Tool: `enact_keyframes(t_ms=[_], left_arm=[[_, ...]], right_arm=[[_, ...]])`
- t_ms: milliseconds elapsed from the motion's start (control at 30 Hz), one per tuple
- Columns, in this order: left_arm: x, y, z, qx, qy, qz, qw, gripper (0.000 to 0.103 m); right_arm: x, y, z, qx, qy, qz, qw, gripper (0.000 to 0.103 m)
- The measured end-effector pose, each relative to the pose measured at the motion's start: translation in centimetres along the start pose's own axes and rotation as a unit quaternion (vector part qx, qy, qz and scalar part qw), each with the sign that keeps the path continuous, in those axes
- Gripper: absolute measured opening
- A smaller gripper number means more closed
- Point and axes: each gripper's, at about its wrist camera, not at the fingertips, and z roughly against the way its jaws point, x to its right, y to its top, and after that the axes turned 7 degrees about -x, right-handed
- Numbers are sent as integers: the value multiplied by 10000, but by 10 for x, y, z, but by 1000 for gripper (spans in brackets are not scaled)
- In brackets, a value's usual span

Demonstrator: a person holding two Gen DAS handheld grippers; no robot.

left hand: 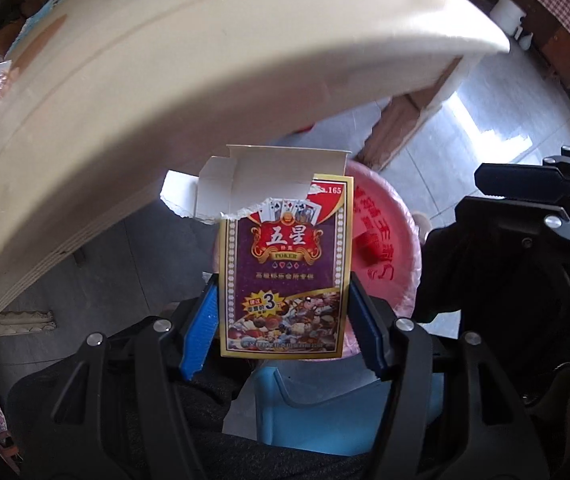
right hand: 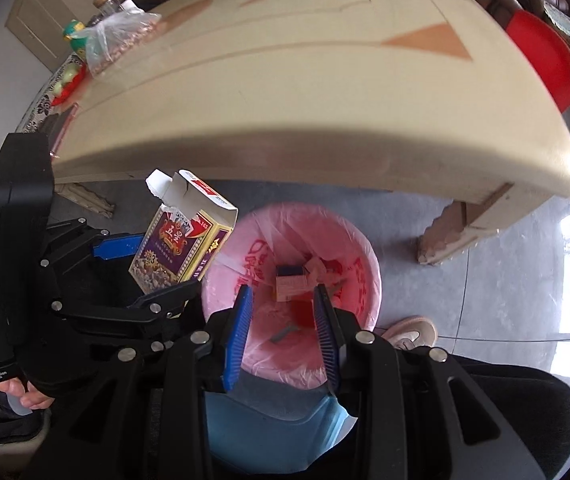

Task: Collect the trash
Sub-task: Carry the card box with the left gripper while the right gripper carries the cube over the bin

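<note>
Beside the pink-lined bin (right hand: 291, 280), the left tool (left hand: 285, 316) grips the torn card box (left hand: 285, 268) upright, probably for dropping, while the right tool (right hand: 283, 332) hangs released above it.

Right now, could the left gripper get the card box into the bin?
Probably yes. The left gripper is shut on the card box, right beside the pink-lined bin; the bin's mouth is open, and only the empty right gripper hovers over it.

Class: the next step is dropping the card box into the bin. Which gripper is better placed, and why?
Left. The left gripper already clamps the card box beside the bin; the right gripper is empty.
</note>
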Motion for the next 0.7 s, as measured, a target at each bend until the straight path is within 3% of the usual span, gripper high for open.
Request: enact_keyframes(t_ms=[367, 700], left_arm=[[0, 9, -88, -831, -150, 113, 9964, 60], [-3, 13, -142, -1524, -227, 224, 9878, 60]], right_arm=[[28, 1, -95, -654, -98, -264, 9975, 30], [42, 2, -142, -1144, 52, -371, 9927, 30]])
